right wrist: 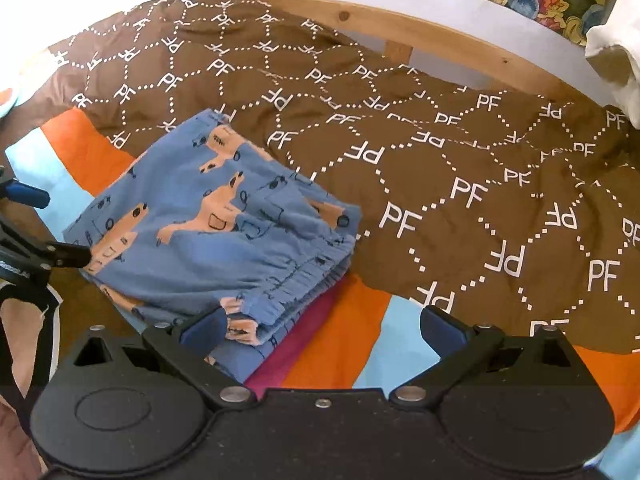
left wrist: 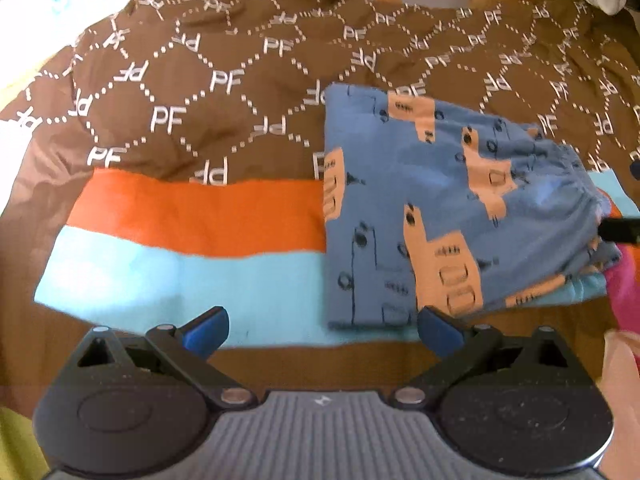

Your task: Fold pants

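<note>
The blue pants [left wrist: 440,200] with an orange vehicle print lie folded into a compact stack on the bed cover; the right wrist view shows the same pants [right wrist: 208,232] with the elastic waistband toward me. My left gripper [left wrist: 322,330] is open, just in front of the stack's near left corner, holding nothing. My right gripper [right wrist: 322,330] is open too, its left finger [right wrist: 204,328] at the waistband corner, with nothing between the fingers. The left gripper [right wrist: 28,216] shows at the left edge of the right wrist view, beside the pants.
The brown bed cover [left wrist: 200,100] with white PF lettering has orange [left wrist: 192,216] and light blue [left wrist: 180,280] stripes. A wooden bed rail [right wrist: 420,36] runs along the back. A pink cloth [right wrist: 292,340] lies under the pants. A white cloth [right wrist: 612,60] hangs at the far right.
</note>
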Motion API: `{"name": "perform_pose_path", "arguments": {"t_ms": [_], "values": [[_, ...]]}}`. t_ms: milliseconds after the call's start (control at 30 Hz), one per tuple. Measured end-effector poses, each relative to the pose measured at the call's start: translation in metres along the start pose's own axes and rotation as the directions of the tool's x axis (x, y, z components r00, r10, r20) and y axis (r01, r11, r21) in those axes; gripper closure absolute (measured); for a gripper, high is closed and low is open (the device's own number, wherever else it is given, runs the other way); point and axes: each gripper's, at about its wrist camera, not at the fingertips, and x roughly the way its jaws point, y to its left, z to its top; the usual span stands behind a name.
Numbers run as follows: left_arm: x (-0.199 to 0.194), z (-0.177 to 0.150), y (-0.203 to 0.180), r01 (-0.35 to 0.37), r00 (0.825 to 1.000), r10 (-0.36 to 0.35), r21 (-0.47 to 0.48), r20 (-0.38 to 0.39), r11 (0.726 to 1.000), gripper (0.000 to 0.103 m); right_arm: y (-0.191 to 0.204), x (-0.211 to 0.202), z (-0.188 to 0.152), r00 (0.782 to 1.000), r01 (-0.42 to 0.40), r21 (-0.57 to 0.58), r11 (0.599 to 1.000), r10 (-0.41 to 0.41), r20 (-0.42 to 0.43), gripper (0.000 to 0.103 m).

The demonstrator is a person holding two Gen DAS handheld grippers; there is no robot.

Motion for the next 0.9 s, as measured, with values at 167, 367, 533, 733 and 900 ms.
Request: {"name": "perform_pose_path", "arguments": {"t_ms": [167,367,533,733,900], "values": [[-0.017,0.002,0.013,0.104,0.991,-0.105,0.019,0.086,0.994,0.0,-0.009,-0.005,-0.002,0.994,-0.065,0.069,0.996,0.058,0.091,0.001],[0.007,0.033,0.022,0.227,0.966,-0.222,-0.021,0.134,0.974,0.0,-0.035,0.013,0.004,0.959,-0.231,0.193,0.954,0.19,0.21,0.001],[0.039,0.05,0.033,0.279,0.958,-0.272,-0.083,0.09,0.957,0.0,-0.083,0.053,0.017,0.92,-0.383,0.376,0.844,0.308,0.244,0.001],[0.052,0.057,0.048,0.356,0.934,-0.347,-0.126,0.086,0.926,0.008,-0.1,0.084,0.021,0.878,-0.479,0.39,0.786,0.418,0.234,0.011],[0.052,0.056,0.052,0.39,0.921,-0.386,-0.141,0.062,0.91,0.022,-0.089,0.086,0.015,0.851,-0.524,0.38,0.762,0.473,0.226,0.026]]}}
